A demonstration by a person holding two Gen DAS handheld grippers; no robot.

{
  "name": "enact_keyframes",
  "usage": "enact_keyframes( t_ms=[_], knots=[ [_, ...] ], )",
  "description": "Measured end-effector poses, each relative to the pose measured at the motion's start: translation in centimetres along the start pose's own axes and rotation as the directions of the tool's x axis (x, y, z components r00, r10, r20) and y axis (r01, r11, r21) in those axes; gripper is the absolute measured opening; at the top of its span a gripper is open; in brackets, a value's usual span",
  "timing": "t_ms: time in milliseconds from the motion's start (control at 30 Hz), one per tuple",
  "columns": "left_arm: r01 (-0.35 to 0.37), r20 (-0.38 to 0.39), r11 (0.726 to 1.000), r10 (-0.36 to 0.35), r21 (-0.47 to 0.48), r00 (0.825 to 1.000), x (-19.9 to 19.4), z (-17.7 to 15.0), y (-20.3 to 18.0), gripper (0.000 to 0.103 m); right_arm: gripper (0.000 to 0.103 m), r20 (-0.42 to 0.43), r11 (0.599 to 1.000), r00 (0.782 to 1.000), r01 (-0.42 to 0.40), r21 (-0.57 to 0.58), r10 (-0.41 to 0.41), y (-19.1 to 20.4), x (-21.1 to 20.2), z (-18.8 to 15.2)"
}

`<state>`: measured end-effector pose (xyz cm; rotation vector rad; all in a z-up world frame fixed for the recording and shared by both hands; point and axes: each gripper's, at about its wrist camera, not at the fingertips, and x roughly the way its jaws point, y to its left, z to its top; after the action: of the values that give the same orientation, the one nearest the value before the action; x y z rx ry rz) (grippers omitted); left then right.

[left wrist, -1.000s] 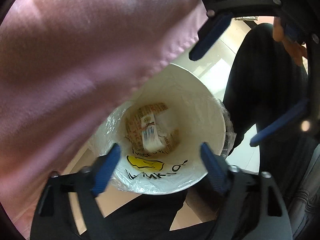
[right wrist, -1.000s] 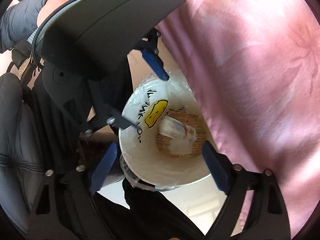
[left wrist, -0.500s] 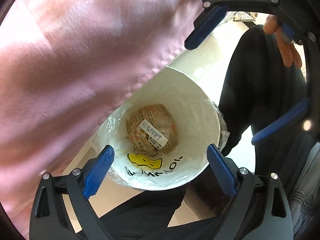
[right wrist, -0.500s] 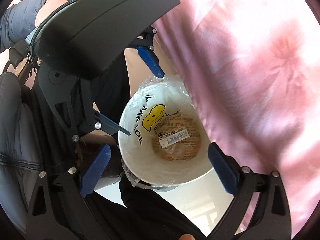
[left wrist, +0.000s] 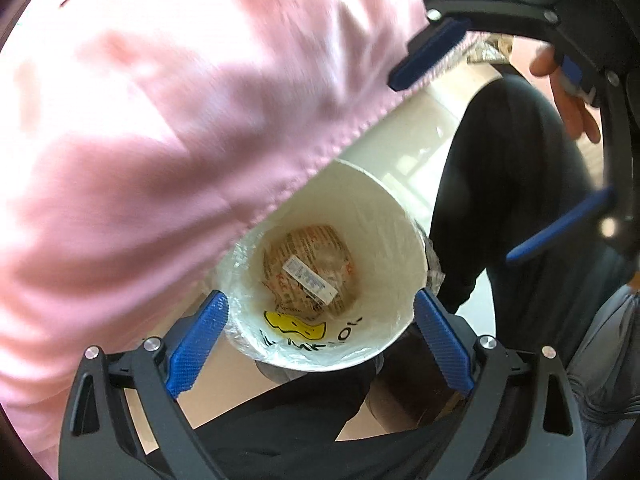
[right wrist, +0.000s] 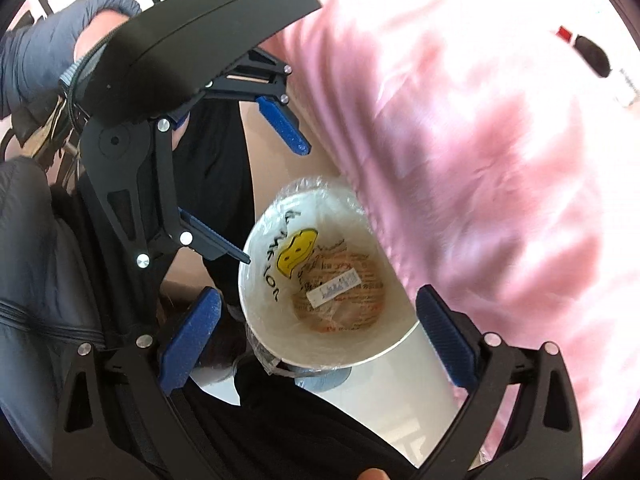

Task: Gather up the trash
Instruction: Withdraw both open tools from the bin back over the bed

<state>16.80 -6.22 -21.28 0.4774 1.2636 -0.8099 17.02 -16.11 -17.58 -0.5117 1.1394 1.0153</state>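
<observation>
A white trash bin (left wrist: pixel 384 240) with a clear liner and a yellow smiley print stands on the floor below both grippers; it also shows in the right wrist view (right wrist: pixel 256 280). A printed wrapper with a white barcode label (left wrist: pixel 310 276) lies at its bottom, also seen in the right wrist view (right wrist: pixel 336 292). My left gripper (left wrist: pixel 320 336) is open and empty above the bin rim. My right gripper (right wrist: pixel 316 340) is open and empty above the bin. The right gripper (left wrist: pixel 504 140) shows in the left wrist view, and the left gripper (right wrist: pixel 260 196) in the right wrist view.
A pink tablecloth (left wrist: pixel 160 140) hangs over the table edge right beside the bin, also in the right wrist view (right wrist: pixel 480 160). The person's black-clad legs (left wrist: pixel 500 200) and a grey jacket (right wrist: pixel 36 260) stand close by. A dark object (right wrist: pixel 592 54) lies on the table.
The wrapper dropped into the bin and now lies flat at its bottom. Both grippers have risen, so the bin looks smaller and more tablecloth shows.
</observation>
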Motion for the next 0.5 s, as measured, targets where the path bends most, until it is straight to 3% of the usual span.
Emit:
enact_keyframes(
  t_ms=[267,500],
  knots=[
    [-0.038,0.113,0.997,0.046,-0.071,0.993,-4.9,0.6,1.0,0.095,0.096,0.111,0.997,0.991,0.075,0.024,-0.077,0.3,-5.0,0.1],
    [-0.063,0.21,0.988,0.092,-0.141,0.973,-9.0,1.4,2.3,0.095,0.096,0.21,0.99,0.968,0.135,0.045,-0.141,0.6,-9.5,0.4]
  ],
)
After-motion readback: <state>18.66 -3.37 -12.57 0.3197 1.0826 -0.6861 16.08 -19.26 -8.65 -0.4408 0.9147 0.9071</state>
